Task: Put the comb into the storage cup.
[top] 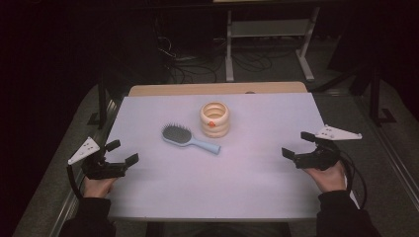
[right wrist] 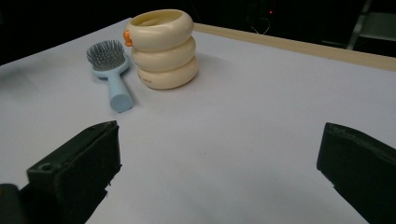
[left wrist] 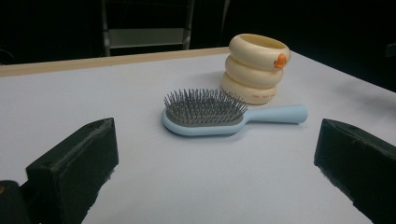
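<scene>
My left claw (top: 123, 152) and right claw (top: 299, 145) gape empty over the tabletop (top: 237, 182). Between and beyond them lies a brush (top: 188, 138): light, rigid, probably best pinched at its handle (left wrist: 278, 113).
</scene>
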A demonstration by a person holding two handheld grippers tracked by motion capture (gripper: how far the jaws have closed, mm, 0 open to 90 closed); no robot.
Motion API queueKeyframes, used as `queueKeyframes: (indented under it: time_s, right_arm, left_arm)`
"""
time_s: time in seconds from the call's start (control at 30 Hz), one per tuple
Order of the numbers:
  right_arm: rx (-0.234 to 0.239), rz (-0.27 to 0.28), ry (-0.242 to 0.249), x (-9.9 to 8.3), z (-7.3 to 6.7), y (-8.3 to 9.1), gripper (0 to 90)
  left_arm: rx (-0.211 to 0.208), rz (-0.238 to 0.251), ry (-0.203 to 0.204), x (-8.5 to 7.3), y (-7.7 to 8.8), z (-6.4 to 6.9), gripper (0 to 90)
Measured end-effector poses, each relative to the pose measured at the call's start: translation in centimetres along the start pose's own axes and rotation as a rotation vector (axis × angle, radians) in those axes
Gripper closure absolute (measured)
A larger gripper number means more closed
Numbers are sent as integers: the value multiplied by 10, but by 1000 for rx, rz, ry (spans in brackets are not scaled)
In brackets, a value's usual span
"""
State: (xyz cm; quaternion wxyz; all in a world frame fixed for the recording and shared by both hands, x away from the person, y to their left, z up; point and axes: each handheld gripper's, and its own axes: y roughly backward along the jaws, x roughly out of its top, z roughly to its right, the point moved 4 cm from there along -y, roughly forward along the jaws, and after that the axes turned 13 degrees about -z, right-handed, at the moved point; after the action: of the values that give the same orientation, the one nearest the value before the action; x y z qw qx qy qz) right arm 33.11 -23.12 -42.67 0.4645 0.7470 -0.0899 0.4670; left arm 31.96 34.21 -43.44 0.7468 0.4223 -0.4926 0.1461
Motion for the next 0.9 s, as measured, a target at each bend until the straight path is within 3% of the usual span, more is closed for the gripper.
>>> queueKeyframes:
  time_s: [0.5,0.9]
  right_arm:
    - [-2,-4,12,-2,-4,0,0]
    - [8,12,8,-1,-6,4,0]
  left_arm:
    - [-6,19,-22,1,2,5,0]
    - [-3,4,-33,0,3,8,0]
